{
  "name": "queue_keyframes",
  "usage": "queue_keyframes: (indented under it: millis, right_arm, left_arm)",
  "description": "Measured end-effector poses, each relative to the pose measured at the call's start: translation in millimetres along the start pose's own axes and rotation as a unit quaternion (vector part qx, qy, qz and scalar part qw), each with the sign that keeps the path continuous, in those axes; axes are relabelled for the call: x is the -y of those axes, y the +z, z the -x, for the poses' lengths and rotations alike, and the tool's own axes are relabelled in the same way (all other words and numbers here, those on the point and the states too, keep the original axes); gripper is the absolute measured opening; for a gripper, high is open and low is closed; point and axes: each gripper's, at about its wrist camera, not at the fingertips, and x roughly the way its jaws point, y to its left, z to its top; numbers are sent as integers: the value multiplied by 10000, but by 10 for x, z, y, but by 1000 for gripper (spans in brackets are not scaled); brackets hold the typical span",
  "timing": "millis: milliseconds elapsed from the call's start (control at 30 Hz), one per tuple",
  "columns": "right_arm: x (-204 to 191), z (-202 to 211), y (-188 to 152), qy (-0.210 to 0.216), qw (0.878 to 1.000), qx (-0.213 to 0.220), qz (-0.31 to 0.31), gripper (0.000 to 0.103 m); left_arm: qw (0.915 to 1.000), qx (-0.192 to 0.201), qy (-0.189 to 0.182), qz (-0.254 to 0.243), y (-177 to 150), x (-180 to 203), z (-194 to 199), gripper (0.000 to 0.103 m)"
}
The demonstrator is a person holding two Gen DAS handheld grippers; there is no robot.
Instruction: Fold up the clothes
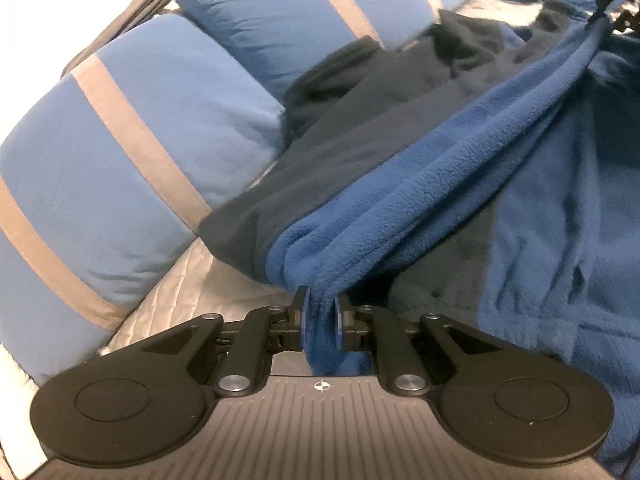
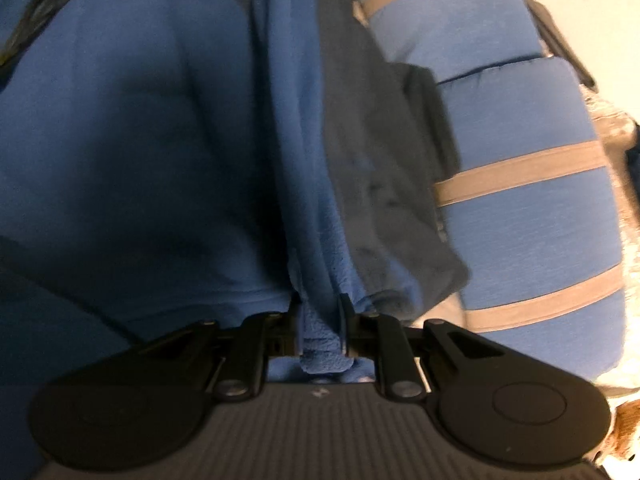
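Note:
A blue fleece garment (image 1: 540, 220) with a dark grey panel (image 1: 340, 140) lies spread over a bed. My left gripper (image 1: 320, 300) is shut on a bunched blue edge of it, and the cloth hangs down between the pads. From there a taut blue fold runs up to the far right, where a black gripper (image 1: 600, 8) holds its other end. In the right wrist view my right gripper (image 2: 320, 304) is shut on a thick blue hem of the same fleece (image 2: 140, 140), beside the grey panel (image 2: 380, 184). That view is blurred.
Two blue pillows with tan stripes (image 1: 120, 160) (image 1: 300, 12) lie along the left of the garment, and on the right in the right wrist view (image 2: 520, 220). A pale quilted bedcover (image 1: 192, 292) shows beneath. Dark clutter sits at the far top right.

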Motion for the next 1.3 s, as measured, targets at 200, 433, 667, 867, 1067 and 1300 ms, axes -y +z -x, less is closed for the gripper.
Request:
queue_keyframes:
  millis: [200,433,667,867,1067,1300]
  right_arm:
    - [-87,-64,-35,201,9997,-114,-96,16]
    - [-181,-114,-16,543,9979,-209,-296,16]
    - [-131,-70,-28,810,9946,-172,-632,16]
    - [-172,-57,-13,812,9948,-192,-578,16]
    - [-191,-26,-23,794,9946,-151,-646,16]
    - [-179,-43,-42,784,9944,-100,-708,16]
  left_arm:
    - [9988,-60,7,-493,-17,140,8,14]
    - [9997,-197,-121,74,-75,101,50,22]
    - [9771,28,-826,1959,-195,-311,262,41]
    - [9158,21,-1892,3542,-387,-465,140,45]
    - [8529,-191,-2237,4713,-707,-523,-201,45]
    - [8003,-155,-2363,5508,-903,-577,-254,12]
